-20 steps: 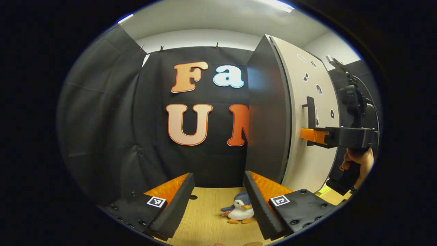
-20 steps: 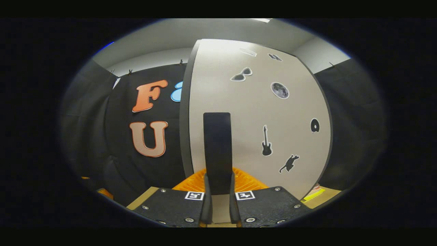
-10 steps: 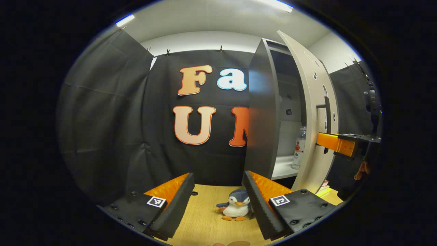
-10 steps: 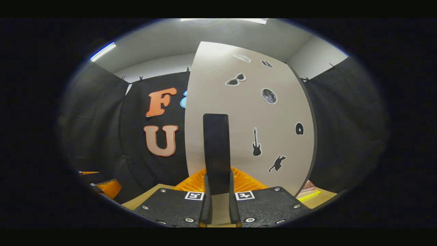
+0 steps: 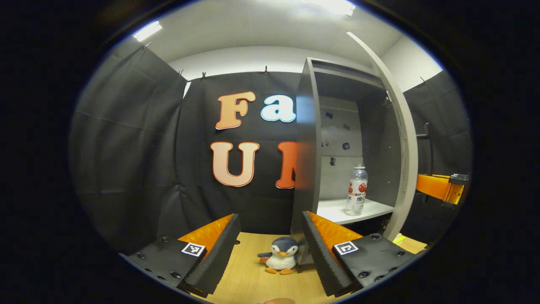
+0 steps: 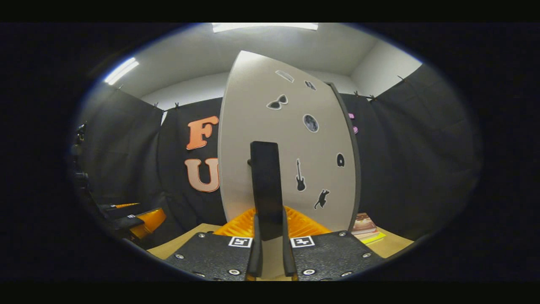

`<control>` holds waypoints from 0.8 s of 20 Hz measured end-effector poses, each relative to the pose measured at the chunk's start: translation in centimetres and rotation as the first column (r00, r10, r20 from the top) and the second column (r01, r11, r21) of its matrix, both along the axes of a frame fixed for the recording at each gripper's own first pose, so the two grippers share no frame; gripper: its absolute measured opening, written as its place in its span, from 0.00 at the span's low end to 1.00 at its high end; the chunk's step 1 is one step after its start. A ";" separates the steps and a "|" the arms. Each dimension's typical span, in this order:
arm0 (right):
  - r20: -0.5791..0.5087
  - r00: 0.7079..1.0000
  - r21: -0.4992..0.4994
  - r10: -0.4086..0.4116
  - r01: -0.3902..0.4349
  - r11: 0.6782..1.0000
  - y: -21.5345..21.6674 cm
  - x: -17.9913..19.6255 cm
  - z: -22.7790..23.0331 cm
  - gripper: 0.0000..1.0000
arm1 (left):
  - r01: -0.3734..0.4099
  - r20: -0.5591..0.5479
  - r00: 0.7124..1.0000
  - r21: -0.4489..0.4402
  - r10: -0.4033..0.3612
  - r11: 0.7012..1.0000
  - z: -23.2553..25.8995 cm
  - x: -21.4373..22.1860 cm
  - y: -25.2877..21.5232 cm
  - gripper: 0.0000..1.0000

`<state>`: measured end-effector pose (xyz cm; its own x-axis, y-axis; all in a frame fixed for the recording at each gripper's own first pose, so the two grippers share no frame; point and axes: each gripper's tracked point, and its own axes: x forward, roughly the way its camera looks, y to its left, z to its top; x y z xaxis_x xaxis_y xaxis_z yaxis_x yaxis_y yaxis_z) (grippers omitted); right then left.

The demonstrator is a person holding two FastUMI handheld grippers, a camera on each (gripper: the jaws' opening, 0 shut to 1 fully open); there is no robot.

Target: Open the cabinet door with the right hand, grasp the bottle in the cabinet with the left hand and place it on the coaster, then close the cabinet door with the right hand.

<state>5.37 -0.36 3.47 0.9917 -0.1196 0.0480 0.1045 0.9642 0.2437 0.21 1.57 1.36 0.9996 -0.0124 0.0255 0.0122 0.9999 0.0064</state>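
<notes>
Wooden tabletop (image 5: 253, 278); right tool (image 6: 270, 236) clamps flat handle (image 6: 265, 190); left tool (image 5: 270, 253) gapes empty.

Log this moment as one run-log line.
door: grey cabinet door open | right gripper: shut on black door handle | left gripper: open | clear plastic bottle: on shelf

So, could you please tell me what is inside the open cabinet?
One clear bottle with a label stands upright on the white shelf in the cabinet. Small dark fittings dot the back wall. The side panel covers the shelf's left part.

Pale grey cabinet door (image 6: 287, 139), black stickers (image 6: 299, 175); perhaps red-labelled clear bottle (image 5: 356, 191).
</notes>
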 end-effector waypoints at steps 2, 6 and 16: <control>-0.011 0.999 0.010 -0.030 0.030 0.999 -1.4 -1.6 0.0 0.21 | 0.027 0.006 1.000 -0.003 -0.027 1.000 0.2 -0.1 -1.8 0.95; -0.011 0.997 0.010 -0.080 0.081 0.997 -4.0 -3.9 -0.4 0.12 | 0.092 0.019 0.996 -0.006 -0.092 0.996 0.6 -0.3 -5.6 0.95; -0.052 0.968 -0.029 -0.244 0.242 0.970 -10.9 -6.7 -1.9 0.02 | 0.164 0.020 0.986 0.002 -0.164 0.986 0.7 -0.8 -9.7 0.94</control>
